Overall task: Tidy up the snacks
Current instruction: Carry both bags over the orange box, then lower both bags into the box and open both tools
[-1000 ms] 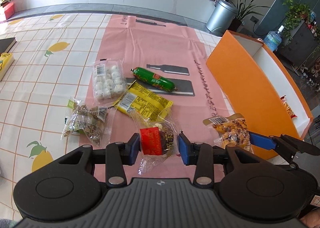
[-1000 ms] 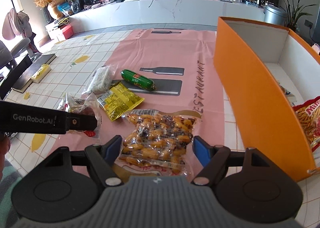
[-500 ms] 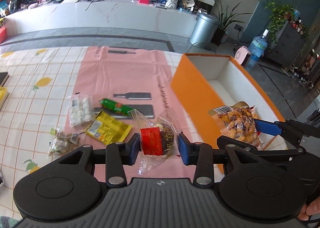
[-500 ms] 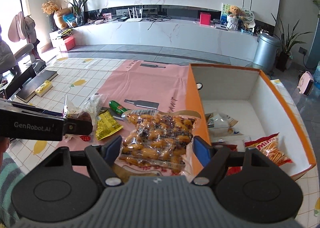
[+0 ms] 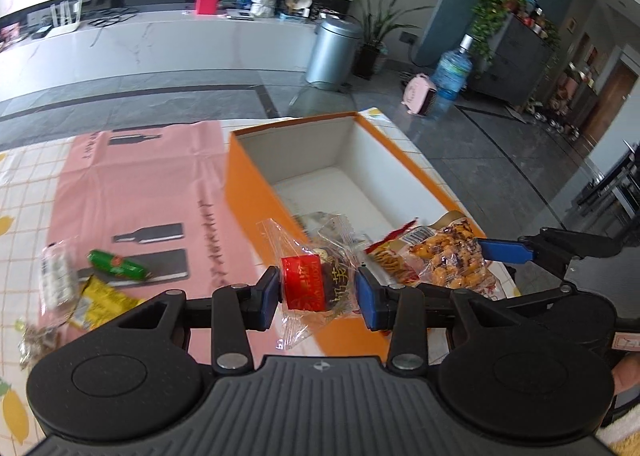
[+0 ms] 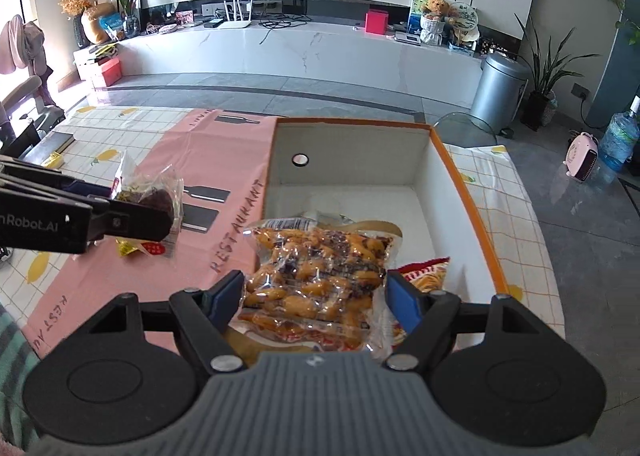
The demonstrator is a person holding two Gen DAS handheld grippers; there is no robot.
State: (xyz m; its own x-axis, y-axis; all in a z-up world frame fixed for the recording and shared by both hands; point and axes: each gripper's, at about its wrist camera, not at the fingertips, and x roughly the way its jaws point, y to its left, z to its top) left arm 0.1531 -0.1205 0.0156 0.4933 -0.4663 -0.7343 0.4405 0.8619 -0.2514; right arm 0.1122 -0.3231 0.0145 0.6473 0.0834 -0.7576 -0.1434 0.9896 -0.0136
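Note:
My left gripper [image 5: 316, 294] is shut on a clear packet with a red label and a dark snack [image 5: 316, 284], held in the air over the near left wall of the orange box [image 5: 248, 192]. My right gripper [image 6: 316, 296] is shut on a clear bag of orange-brown snacks [image 6: 320, 272] and holds it above the near end of the box [image 6: 464, 176]. That bag also shows in the left wrist view [image 5: 452, 260]. A red snack bag [image 6: 428, 272] and other packets lie inside the box.
On the pink mat [image 5: 132, 184] to the left lie a green sausage [image 5: 116, 264], a yellow packet [image 5: 100, 302], a clear packet of white pieces [image 5: 56, 276] and a bag of small wrapped sweets [image 5: 34, 340]. The box's far half shows bare white floor.
Both grippers have risen and swung right with their packets, from over the pink mat to over the orange box. The snacks left on the mat now lie far to the left.

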